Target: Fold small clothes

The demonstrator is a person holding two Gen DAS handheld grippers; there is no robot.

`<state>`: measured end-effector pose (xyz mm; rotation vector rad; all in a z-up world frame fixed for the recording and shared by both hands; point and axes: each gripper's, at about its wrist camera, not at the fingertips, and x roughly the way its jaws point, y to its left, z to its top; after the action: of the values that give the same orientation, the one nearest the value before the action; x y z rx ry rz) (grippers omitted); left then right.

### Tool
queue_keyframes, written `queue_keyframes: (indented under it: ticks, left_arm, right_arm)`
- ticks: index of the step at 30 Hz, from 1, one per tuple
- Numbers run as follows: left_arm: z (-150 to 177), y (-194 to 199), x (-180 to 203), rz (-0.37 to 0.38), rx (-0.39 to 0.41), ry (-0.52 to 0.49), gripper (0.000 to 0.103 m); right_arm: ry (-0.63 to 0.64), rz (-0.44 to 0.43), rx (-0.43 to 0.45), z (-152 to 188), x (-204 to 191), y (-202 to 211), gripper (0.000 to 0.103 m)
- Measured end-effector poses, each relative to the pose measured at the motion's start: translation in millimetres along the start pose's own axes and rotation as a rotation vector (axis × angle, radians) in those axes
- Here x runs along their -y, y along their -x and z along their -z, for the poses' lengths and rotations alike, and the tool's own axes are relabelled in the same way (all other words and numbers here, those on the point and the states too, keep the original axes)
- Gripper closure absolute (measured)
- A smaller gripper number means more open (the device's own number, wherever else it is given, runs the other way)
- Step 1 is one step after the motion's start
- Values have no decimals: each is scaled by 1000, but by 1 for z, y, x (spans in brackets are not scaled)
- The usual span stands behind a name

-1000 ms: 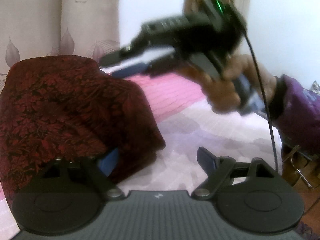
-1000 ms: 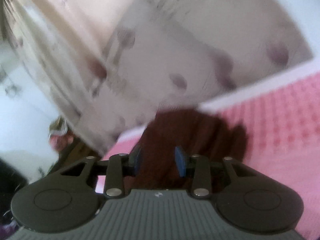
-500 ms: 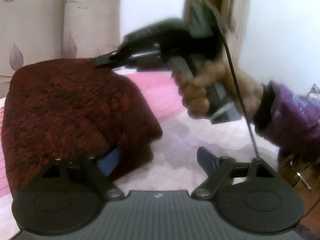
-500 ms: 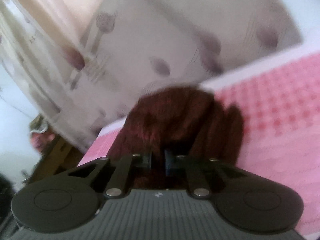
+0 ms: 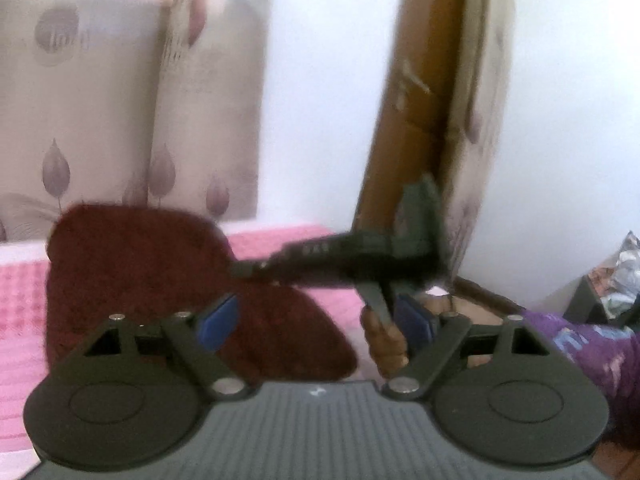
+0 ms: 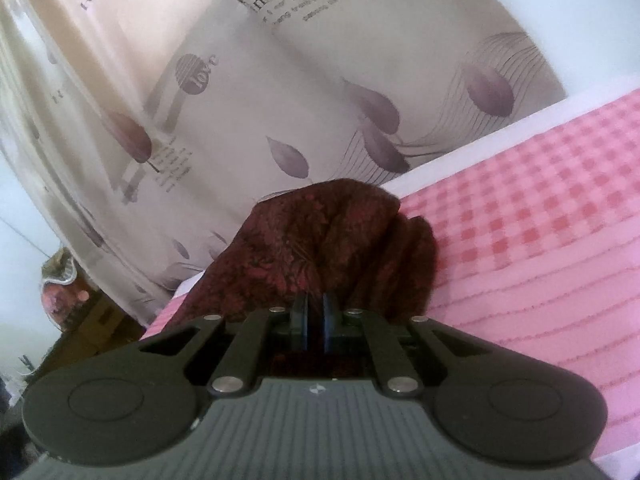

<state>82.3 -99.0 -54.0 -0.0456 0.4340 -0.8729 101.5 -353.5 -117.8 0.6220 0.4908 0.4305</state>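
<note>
Right tongs (image 6: 315,316) pinched tight on a fold of the dark red patterned garment (image 6: 320,240), lifted above the pink checked bed cover (image 6: 540,220). Left tongs (image 5: 316,320) spread wide, gripping nothing, just before the hanging cloth. Leaf-print curtain (image 6: 280,100) behind, right hand (image 5: 384,340) partly hidden

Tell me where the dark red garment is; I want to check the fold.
The dark red garment sits on the pink checked bedspread before the leaf-print curtain, its near edge pinched in the right tool.
</note>
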Motion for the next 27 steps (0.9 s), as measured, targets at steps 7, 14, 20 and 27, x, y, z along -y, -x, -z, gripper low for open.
queue_keyframes:
  ticks: [7, 14, 20, 27]
  left_arm:
    - [22, -28, -27, -38, -86, 79, 19]
    - [23, -34, -22, -45, -100, 11, 18]
    - [28, -29, -26, -44, -114, 1, 18]
    - [32, -29, -27, -43, -115, -6, 18]
  right_arm:
    - [-32, -12, 6, 9, 12, -8, 95]
    - [73, -9, 88, -11, -13, 20, 78]
    - [276, 74, 71, -39, -44, -12, 78]
    - [179, 196, -52, -37, 3, -69, 92]
